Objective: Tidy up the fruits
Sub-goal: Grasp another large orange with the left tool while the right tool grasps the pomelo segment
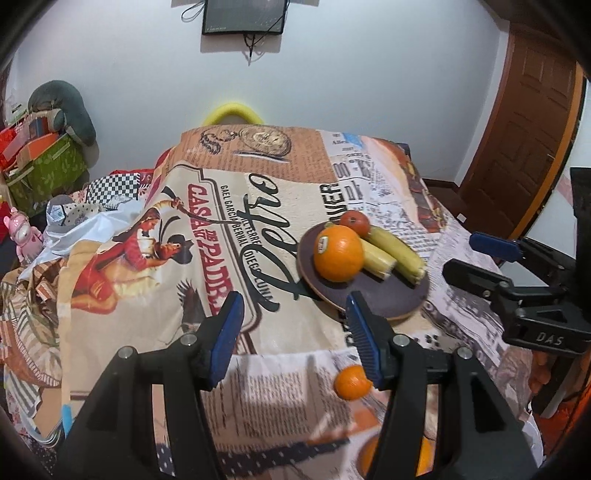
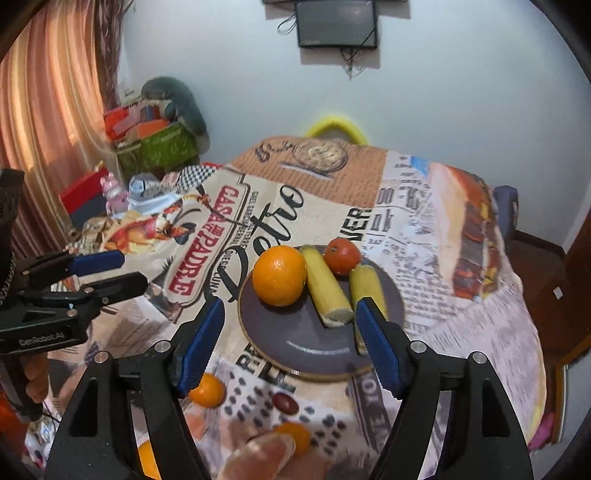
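Note:
A dark round plate [image 1: 380, 295] [image 2: 295, 332] sits on the printed cloth and holds a large orange [image 1: 338, 253] [image 2: 279, 275], two banana pieces [image 1: 397, 251] [image 2: 328, 291] and a red tomato [image 1: 355, 221] [image 2: 343, 255]. A small orange [image 1: 351, 382] [image 2: 208, 393] lies on the cloth in front of the plate, with more orange fruit [image 2: 293, 435] and a peeled piece [image 2: 258, 458] nearer. My left gripper [image 1: 295, 332] [image 2: 107, 273] is open and empty, left of the plate. My right gripper [image 2: 288, 343] [image 1: 476, 258] is open and empty over the plate's front edge.
The printed cloth [image 1: 221, 221] covers the whole table. A cluttered pile with a green box [image 1: 48, 166] and a pink toy [image 1: 24, 236] stands at the left. A wooden door [image 1: 524, 129] is at the right, a dark screen [image 1: 243, 16] on the wall.

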`<action>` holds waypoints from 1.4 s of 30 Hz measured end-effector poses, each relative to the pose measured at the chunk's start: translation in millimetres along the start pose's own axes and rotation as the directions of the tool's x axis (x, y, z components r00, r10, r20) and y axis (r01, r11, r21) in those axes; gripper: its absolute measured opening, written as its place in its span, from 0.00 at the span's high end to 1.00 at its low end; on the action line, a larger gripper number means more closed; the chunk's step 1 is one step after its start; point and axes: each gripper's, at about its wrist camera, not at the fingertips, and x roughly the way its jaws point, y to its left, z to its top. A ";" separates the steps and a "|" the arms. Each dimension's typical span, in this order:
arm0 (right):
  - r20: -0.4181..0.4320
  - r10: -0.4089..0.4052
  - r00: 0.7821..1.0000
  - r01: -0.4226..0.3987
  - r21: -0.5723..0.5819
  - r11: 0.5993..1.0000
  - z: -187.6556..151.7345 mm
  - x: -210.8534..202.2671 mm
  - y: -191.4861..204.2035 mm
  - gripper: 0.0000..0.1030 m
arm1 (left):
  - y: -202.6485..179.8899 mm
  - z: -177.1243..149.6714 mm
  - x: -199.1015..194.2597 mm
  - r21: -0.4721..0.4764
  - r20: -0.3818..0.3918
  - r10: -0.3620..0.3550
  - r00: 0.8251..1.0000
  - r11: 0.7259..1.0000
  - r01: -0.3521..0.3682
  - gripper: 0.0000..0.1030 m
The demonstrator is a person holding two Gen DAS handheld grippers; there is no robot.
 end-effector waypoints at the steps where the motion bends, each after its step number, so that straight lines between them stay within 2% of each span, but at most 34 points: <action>1: 0.006 -0.008 1.000 0.008 0.001 1.000 -1.4 -4.5 0.3 0.31 | -3.9 -1.9 -7.2 0.003 0.006 -0.002 1.000 1.000 0.002 0.44; 6: 0.045 -0.037 0.998 0.036 0.013 0.999 -15.7 -38.1 3.9 0.31 | -18.4 -11.2 -33.8 0.000 0.038 0.003 0.999 1.000 -0.003 0.34; 10: 0.066 -0.041 0.997 0.039 0.020 0.999 -29.9 -56.3 10.1 0.31 | -31.5 -23.0 -46.9 0.002 0.039 0.005 0.999 1.000 -0.005 0.33; 16: 0.069 -0.042 0.997 0.041 0.017 0.999 -52.0 -71.9 15.6 0.31 | -49.9 -52.1 -55.3 0.008 -0.006 -0.001 1.000 1.000 0.001 0.32; 25: 0.038 -0.058 0.998 0.057 0.036 0.998 -79.7 -77.3 9.1 0.31 | -69.0 -91.9 -35.0 0.015 -0.116 -0.020 0.993 1.000 0.022 0.32; 36: -0.014 -0.057 0.998 0.058 0.040 0.998 -97.7 -70.3 3.0 0.31 | -90.0 -125.6 9.5 0.030 -0.253 -0.040 0.967 0.998 0.050 0.32; 42: -0.045 -0.042 0.998 0.045 0.050 0.998 -102.7 -58.6 3.5 0.31 | -87.3 -129.9 13.8 0.034 -0.252 -0.055 0.966 0.997 0.066 0.37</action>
